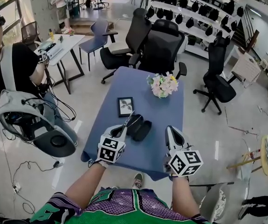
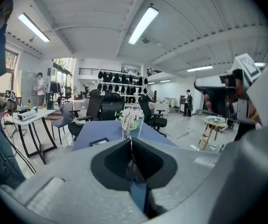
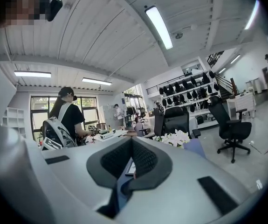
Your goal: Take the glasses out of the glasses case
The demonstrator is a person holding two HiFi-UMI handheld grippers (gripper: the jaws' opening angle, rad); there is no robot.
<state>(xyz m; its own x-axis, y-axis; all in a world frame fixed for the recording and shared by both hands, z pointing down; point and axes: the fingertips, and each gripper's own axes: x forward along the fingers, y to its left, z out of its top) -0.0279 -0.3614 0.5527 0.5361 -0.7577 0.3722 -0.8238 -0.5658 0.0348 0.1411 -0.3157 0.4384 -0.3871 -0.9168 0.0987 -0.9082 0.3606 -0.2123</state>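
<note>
The glasses [image 1: 129,118], a thin wire frame, seem to be pinched between the pressed-together jaws of the left gripper [image 1: 124,126], just above the open black glasses case [image 1: 140,128] on the blue table [image 1: 161,148]. The right gripper [image 1: 171,133] is closed on nothing, near the case. I judge the taking-out nearly done. The next move calls for carrying the glasses clear of the case and laying them down gently.

Glasses case [image 1: 142,130] mid-table [image 1: 148,150], frame [image 1: 125,106] behind-left of it, flowers [image 1: 162,85] far right
</note>
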